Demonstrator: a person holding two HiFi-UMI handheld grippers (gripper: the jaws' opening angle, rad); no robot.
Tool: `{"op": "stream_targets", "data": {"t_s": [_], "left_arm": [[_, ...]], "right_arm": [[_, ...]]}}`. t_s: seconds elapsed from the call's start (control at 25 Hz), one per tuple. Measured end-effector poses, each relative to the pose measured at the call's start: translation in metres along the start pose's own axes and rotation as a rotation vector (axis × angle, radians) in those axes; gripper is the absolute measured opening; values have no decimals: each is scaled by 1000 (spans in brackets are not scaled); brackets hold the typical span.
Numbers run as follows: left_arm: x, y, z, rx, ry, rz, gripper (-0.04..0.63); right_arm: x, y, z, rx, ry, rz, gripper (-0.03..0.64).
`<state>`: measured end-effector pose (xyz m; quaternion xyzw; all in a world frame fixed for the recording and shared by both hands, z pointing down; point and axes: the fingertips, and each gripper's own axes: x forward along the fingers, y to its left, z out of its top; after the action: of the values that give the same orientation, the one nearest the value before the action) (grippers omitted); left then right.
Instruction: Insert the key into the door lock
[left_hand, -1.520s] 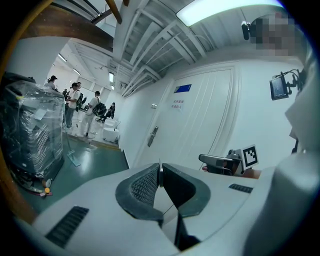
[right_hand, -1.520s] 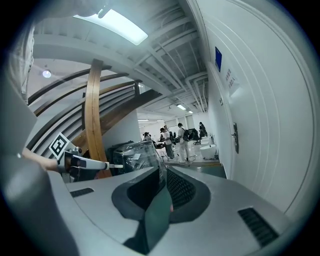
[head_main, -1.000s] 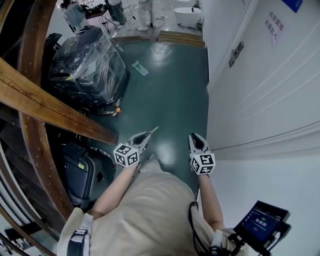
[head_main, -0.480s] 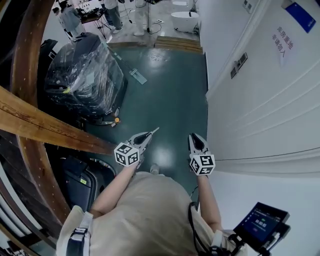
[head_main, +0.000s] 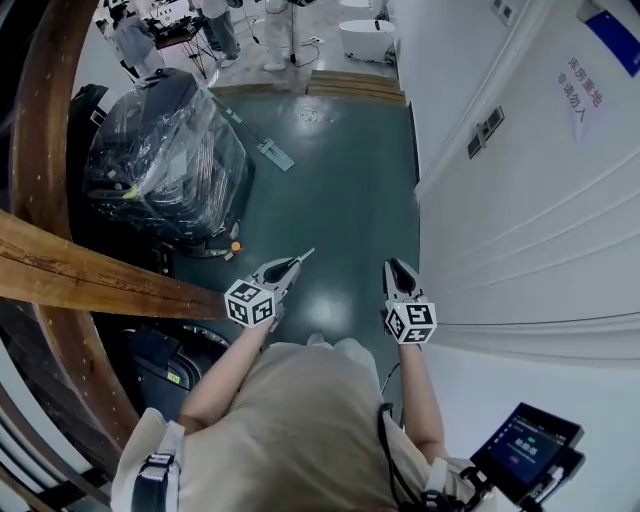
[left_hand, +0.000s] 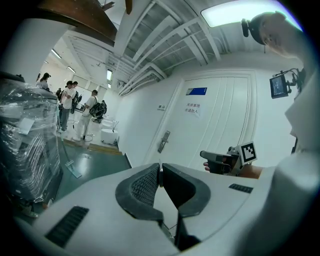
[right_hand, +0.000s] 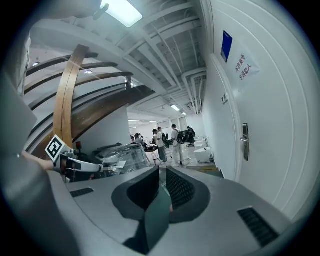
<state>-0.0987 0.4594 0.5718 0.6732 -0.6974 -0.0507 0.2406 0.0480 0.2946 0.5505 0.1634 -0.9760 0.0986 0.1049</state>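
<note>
The white door (head_main: 540, 170) runs along the right side of the head view, with its grey lock plate and handle (head_main: 484, 132) ahead of both grippers. My left gripper (head_main: 288, 266) is shut on a thin silver key (head_main: 303, 254) that sticks out past its tips over the green floor. In the left gripper view the key blade (left_hand: 160, 169) shows between the pads, and the lock (left_hand: 163, 141) is far ahead on the right. My right gripper (head_main: 398, 270) is shut with nothing in it, close to the wall; its view shows the lock (right_hand: 244, 142) ahead on the right.
A plastic-wrapped machine (head_main: 165, 160) stands at the left beside curved wooden beams (head_main: 90, 270). A mop (head_main: 262, 140) lies on the green floor (head_main: 340, 180). Several people (head_main: 215, 20) stand at the far end past a wooden step (head_main: 355, 85). A small screen (head_main: 525, 445) hangs at the person's right.
The person has walked forward along the corridor, and both grippers went along. The lock plate and wrapped machine sit nearer in the head view. Both grippers stay as they were, key still held.
</note>
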Motion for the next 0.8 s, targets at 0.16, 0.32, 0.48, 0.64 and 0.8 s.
{"op": "stream_targets", "data": {"t_s": [0.16,0.32,0.48,0.64,0.8], "left_arm": [[16,4,2,3,16,-4,34],[43,-2,2,0,36,-11,34],[61,-13,9,8,33,-25,34],[83,-13,24,9,19,-17,34],[113,-34,46,20,19,-22,34]], "right_arm": [[5,-14,4,0,3,-8,39],[7,-38,9,3,8,-13,38],[9,-53,16,-4,5,-15,38],[20,-70,38,-30,-31,-17,38],[28,-93,65,-60,-32,15,38]]}}
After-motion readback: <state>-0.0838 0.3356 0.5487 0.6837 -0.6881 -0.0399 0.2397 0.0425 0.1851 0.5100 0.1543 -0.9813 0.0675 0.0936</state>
